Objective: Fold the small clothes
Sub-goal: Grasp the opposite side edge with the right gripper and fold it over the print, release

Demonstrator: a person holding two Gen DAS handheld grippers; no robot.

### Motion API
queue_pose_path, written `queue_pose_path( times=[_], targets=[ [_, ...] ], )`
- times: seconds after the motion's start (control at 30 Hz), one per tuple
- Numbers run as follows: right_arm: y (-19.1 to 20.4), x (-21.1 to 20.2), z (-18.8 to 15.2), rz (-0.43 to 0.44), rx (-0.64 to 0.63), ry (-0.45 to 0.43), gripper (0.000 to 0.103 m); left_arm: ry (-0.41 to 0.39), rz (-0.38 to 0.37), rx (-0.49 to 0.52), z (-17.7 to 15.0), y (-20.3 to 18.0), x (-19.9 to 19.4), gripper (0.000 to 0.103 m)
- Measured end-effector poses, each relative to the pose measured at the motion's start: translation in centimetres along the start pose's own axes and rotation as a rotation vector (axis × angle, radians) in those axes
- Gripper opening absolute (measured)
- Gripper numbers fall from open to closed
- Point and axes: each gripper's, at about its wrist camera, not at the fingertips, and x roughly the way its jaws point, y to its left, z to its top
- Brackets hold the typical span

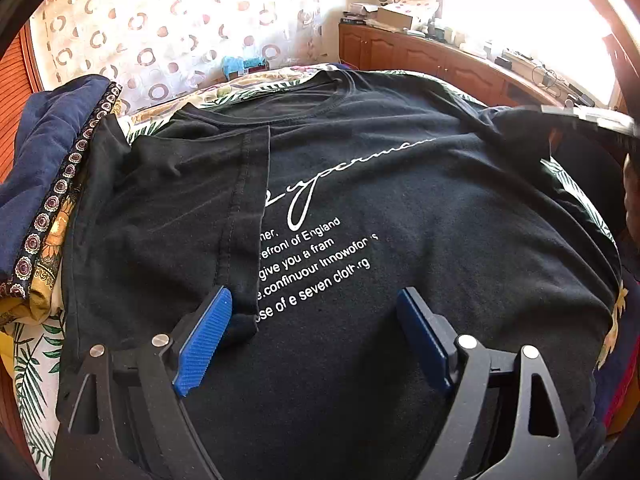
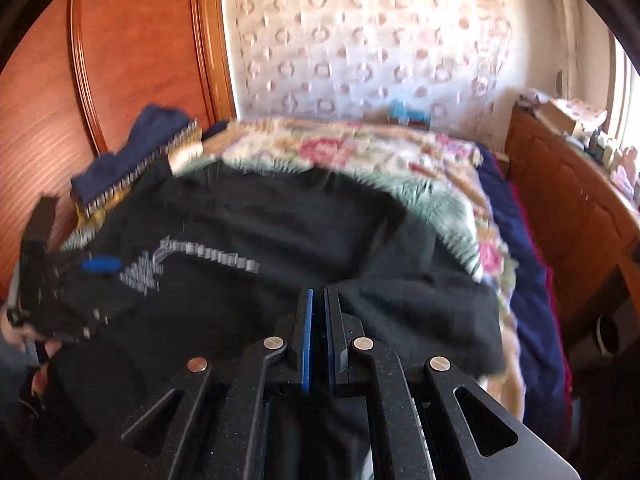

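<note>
Left tongs [image 1: 312,320] stand wide apart just above a black T-shirt [image 1: 400,184] spread on the bed [image 2: 360,148], its left sleeve folded inward beside one pad. Right tongs [image 2: 317,300] are pressed together; whether they pinch the shirt's right edge cannot be told.

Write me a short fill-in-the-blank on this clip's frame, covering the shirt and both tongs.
1. The T-shirt spread on the bed is ____ in colour.
2. The left tongs hang over the shirt with their jaws ____.
3. The pads on the right tongs are ____ in colour.
4. The shirt's left sleeve lies folded ____ the printed lettering.

Missing words: black; open; blue; over
</note>
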Motion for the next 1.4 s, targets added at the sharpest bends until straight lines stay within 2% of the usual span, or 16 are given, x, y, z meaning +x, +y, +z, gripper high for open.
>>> queue_pose_path(
  times=[0.1, 0.13, 0.23, 0.37, 0.57, 0.7, 0.73, 0.77, 0.8, 0.83, 0.87, 1.0, 1.07, 1.17, 1.3, 1.4],
  targets=[
    [-1.2, -0.6, -1.6, -0.024, 0.032, 0.006, 0.010, -0.001, 0.000, -0.001, 0.0, 0.0, 0.0, 0.085],
    [-1.4, -1.3, -1.5, -0.035, 0.042, -0.003, 0.017, -0.001, 0.001, -0.001, 0.0, 0.0, 0.0, 0.085],
    [-3.9, -3.5, -2.9, -0.087, 0.095, -0.033, 0.061, -0.001, 0.003, 0.002, -0.1, -0.1, 0.0, 0.085],
    [-7.2, -3.4, -3.8, -0.160, 0.192, -0.017, 0.063, -0.038, -0.002, -0.006, 0.2, -0.3, -0.9, 0.085],
    [-10.6, -0.2, -3.7, -0.178, 0.339, 0.070, 0.063, -0.172, -0.084, -0.020, 1.9, -2.4, -5.7, 0.085],
    [-11.7, 1.9, -3.4, -0.143, 0.409, 0.105, 0.063, -0.228, -0.130, 0.002, 2.7, -4.1, -8.1, 0.085],
    [-11.9, 2.2, -2.9, -0.143, 0.416, 0.106, 0.056, -0.238, -0.137, 0.003, 2.8, -4.4, -8.4, 0.085],
    [-12.1, 2.2, -2.8, -0.132, 0.417, 0.108, 0.045, -0.248, -0.142, 0.005, 2.9, -4.6, -8.7, 0.085],
    [-12.0, 2.3, -2.6, -0.111, 0.416, 0.107, 0.041, -0.259, -0.144, 0.006, 3.0, -4.8, -9.0, 0.085],
    [-12.5, 2.2, -2.1, -0.112, 0.407, 0.106, 0.028, -0.269, -0.145, 0.008, 3.0, -4.9, -9.2, 0.085],
    [-12.4, 1.9, -1.9, -0.129, 0.387, 0.100, 0.009, -0.274, -0.144, 0.010, 3.1, -5.0, -9.3, 0.085],
    [-11.9, 0.7, -0.8, -0.153, 0.285, 0.075, 0.004, -0.282, -0.137, -0.002, 2.6, -4.4, -9.4, 0.085],
    [-11.1, -0.2, 0.2, -0.175, 0.244, 0.046, 0.004, -0.286, -0.132, -0.017, 2.3, -3.9, -9.5, 0.085],
    [-9.0, -1.2, 2.4, -0.156, 0.186, -0.012, 0.004, -0.288, -0.128, -0.038, 2.0, -3.3, -9.6, 0.085],
    [-3.6, -1.8, 6.7, -0.078, 0.073, -0.079, 0.004, -0.284, -0.120, -0.070, 1.7, -2.1, -9.3, 0.085],
    [1.6, -1.4, 9.8, 0.017, -0.017, -0.140, 0.004, -0.278, -0.108, -0.088, 1.4, -1.4, -9.2, 0.085]
  ],
)
